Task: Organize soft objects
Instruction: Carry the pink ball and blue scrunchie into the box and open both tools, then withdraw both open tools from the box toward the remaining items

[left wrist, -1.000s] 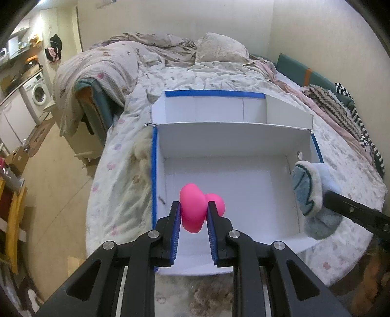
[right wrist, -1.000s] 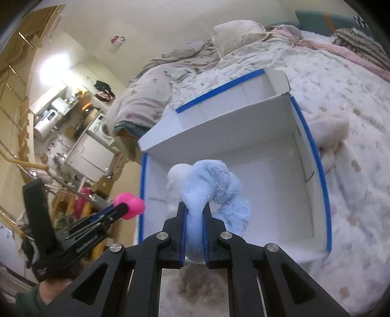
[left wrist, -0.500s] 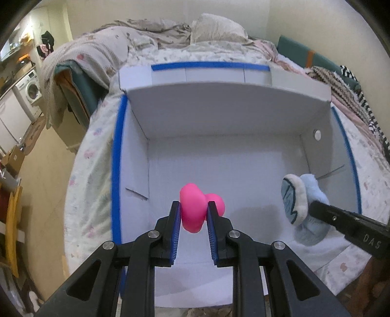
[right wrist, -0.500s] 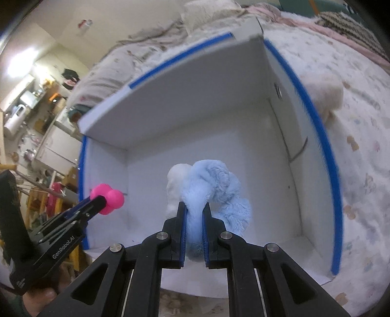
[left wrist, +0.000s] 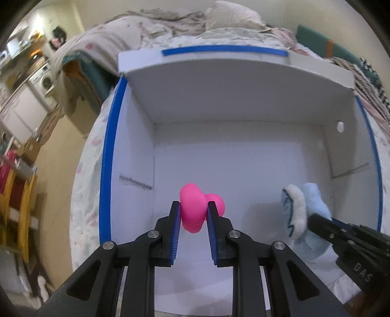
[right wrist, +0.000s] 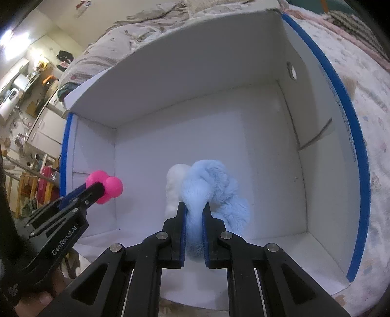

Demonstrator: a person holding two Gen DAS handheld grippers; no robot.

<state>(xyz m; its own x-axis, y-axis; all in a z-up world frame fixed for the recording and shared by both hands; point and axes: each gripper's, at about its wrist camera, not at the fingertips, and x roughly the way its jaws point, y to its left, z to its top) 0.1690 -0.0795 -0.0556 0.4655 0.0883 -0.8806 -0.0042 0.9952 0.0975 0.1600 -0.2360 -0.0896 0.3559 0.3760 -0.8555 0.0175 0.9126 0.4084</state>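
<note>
My left gripper (left wrist: 193,212) is shut on a bright pink squishy toy (left wrist: 192,207) and hangs inside the white box (left wrist: 243,170), low over its left half. The same pink toy (right wrist: 107,187) and left gripper (right wrist: 96,189) show at the left of the right wrist view. A fluffy light-blue and white plush (right wrist: 209,187) is clamped in my right gripper (right wrist: 195,214), which is shut on it over the box floor. That plush (left wrist: 302,214) appears at the right of the left wrist view with the right gripper (left wrist: 314,219) behind it.
The white box has blue-taped rims (left wrist: 107,158) and stands on a bed with a floral cover (right wrist: 375,122). A rumpled duvet and pillow (left wrist: 231,14) lie behind it. Left of the bed are a washing machine (left wrist: 46,83) and kitchen clutter.
Both grippers have come down into the box with their toys still held. The box walls now fill far more of each view.
</note>
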